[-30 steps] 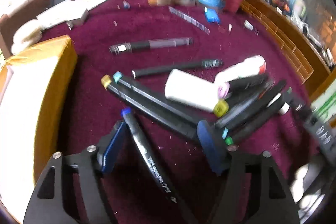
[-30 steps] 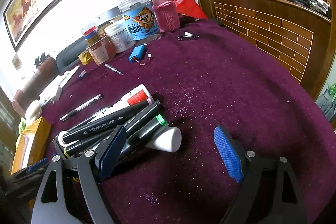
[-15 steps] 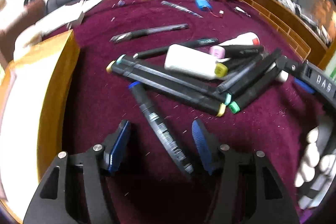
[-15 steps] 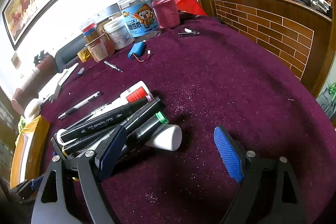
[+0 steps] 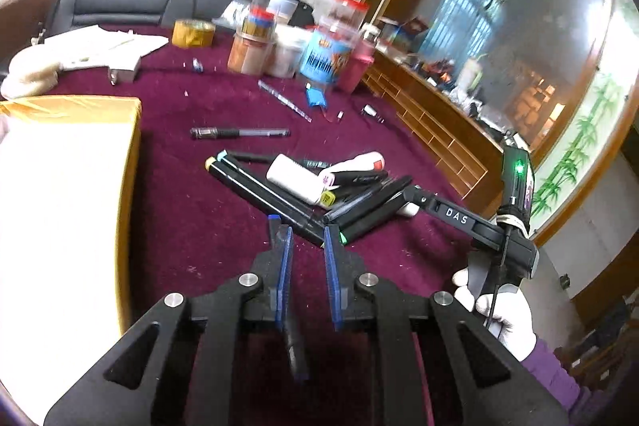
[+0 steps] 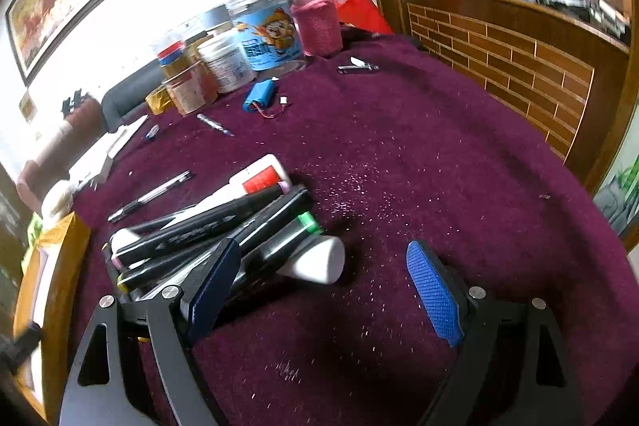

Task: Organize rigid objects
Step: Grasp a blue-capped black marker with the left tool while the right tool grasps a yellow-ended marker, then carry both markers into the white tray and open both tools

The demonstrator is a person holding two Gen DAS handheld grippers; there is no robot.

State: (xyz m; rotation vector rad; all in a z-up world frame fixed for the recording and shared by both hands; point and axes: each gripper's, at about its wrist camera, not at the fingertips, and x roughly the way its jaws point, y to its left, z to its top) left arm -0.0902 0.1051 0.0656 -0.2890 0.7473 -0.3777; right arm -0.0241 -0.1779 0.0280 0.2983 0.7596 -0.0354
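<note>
Black with a blue cap, the marker [image 5: 279, 250] now sits clamped in the left hand-held gripper [image 5: 305, 246], lifted off the maroon desk [image 5: 191, 210] at lower centre of the left wrist view. One marker is out of the pile [image 5: 319, 186]; the right hand-held gripper [image 6: 319, 278] rests wide apart beside that pile.

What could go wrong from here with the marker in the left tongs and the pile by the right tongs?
The blue-capped marker sits off-centre in the left tongs, hugging one pad, so it may pivot or slip out. The open right tongs have one finger against the marker pile; a careless move could scatter it.
</note>
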